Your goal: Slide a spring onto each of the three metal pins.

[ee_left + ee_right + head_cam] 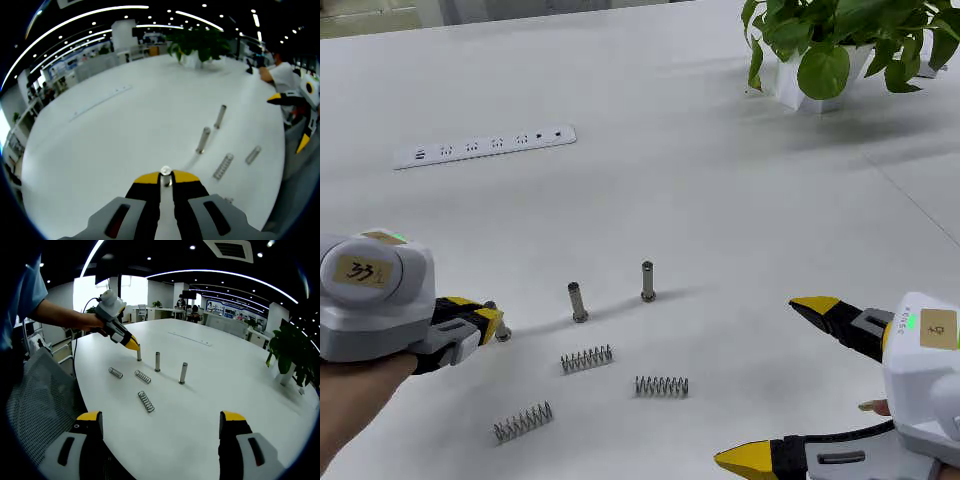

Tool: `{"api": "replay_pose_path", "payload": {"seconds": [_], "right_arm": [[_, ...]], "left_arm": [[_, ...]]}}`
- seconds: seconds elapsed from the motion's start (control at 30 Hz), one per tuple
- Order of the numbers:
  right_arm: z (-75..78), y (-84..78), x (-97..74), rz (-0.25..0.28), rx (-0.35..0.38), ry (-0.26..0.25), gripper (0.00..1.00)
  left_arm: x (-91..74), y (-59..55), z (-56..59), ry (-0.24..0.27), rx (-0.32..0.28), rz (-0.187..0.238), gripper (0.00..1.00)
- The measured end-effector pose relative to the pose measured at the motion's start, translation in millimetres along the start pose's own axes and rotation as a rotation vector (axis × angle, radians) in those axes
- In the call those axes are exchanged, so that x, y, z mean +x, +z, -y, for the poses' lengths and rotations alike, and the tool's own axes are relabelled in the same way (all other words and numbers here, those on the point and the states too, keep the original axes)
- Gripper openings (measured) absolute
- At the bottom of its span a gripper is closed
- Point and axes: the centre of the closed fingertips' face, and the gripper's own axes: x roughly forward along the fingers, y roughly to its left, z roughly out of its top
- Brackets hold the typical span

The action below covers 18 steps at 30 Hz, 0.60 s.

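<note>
Those springs look like light, bendy wire coils, so they'll probably roll or squash if you clamp hard; I'd pinch one gently across its middle. All three lie flat on the table, just in front of the pins, two of which stand free and upright. Your left gripper is clamped on the top of the third pin, and your right gripper hangs wide open near the springs.

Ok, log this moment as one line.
left gripper: shut on leftmost pin | right gripper: open | springs: all three lying on table
</note>
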Motion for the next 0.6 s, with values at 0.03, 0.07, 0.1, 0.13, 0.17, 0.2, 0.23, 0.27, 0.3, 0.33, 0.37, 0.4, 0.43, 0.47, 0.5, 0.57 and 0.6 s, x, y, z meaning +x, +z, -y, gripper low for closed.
{"api": "replay_pose_path", "payload": {"seconds": [0.03,0.07,0.1,0.13,0.17,0.2,0.23,0.27,0.3,0.33,0.37,0.4,0.43,0.47,0.5,0.57,0.6], "right_arm": [[-0.1,0.1,0.0,0.000,-0.001,0.000,0.98],[-0.1,0.0,0.0,0.000,-0.001,0.000,0.98],[-0.1,-0.1,0.0,-0.001,-0.001,0.000,0.98],[-0.1,-0.1,0.0,-0.001,-0.001,0.000,0.98],[-0.1,0.1,-0.1,-0.001,-0.001,0.000,0.98],[-0.2,0.1,-0.1,-0.001,-0.001,0.000,0.98],[-0.3,0.1,-0.1,-0.002,-0.001,0.001,0.98],[-0.4,0.0,-0.1,-0.003,-0.001,0.002,0.98],[-0.5,-0.2,0.0,-0.004,-0.003,0.002,0.98],[-0.6,-0.2,0.0,-0.005,-0.005,0.003,0.98],[-0.7,-0.2,0.1,-0.005,-0.005,0.003,0.98],[-0.9,-0.1,0.2,-0.005,-0.006,0.004,0.98],[-0.8,0.0,0.1,-0.006,-0.006,0.003,0.98],[-0.5,-0.1,0.1,-0.006,-0.007,0.002,0.98],[-0.5,-0.1,0.0,-0.007,-0.006,0.002,0.98],[-0.8,-0.1,0.0,-0.007,-0.004,0.003,0.98],[-0.8,-0.3,0.1,-0.008,-0.006,0.003,0.98]], "left_arm": [[-0.1,-0.1,0.0,0.001,0.001,0.001,0.08],[-0.1,-0.1,-0.1,0.001,-0.001,0.004,0.08],[-0.3,-0.2,-0.4,0.002,-0.002,0.005,0.08],[-0.5,-0.3,-0.6,0.003,0.000,0.007,0.08],[-0.7,-0.6,-0.9,0.005,0.002,0.006,0.08],[-0.6,-0.5,-1.2,0.006,0.009,0.007,0.08],[-0.5,-0.7,-0.7,0.003,0.014,0.005,0.08],[-0.3,-0.8,-0.3,0.001,0.018,0.004,0.08],[-0.2,-0.5,-0.4,0.002,0.025,0.005,0.08],[0.0,-0.6,-0.7,0.003,0.028,0.002,0.08],[0.1,-0.5,-0.8,0.003,0.028,0.002,0.08],[0.4,-0.2,-0.8,0.001,0.025,0.003,0.08],[0.4,-0.1,-1.0,0.001,0.024,0.004,0.08],[0.4,-0.1,-1.2,0.002,0.026,0.004,0.08],[0.5,-0.3,-1.1,0.001,0.028,0.004,0.08],[0.5,-1.1,-0.6,-0.001,0.039,0.001,0.08],[0.6,-1.0,-0.6,-0.001,0.041,0.002,0.08]]}}
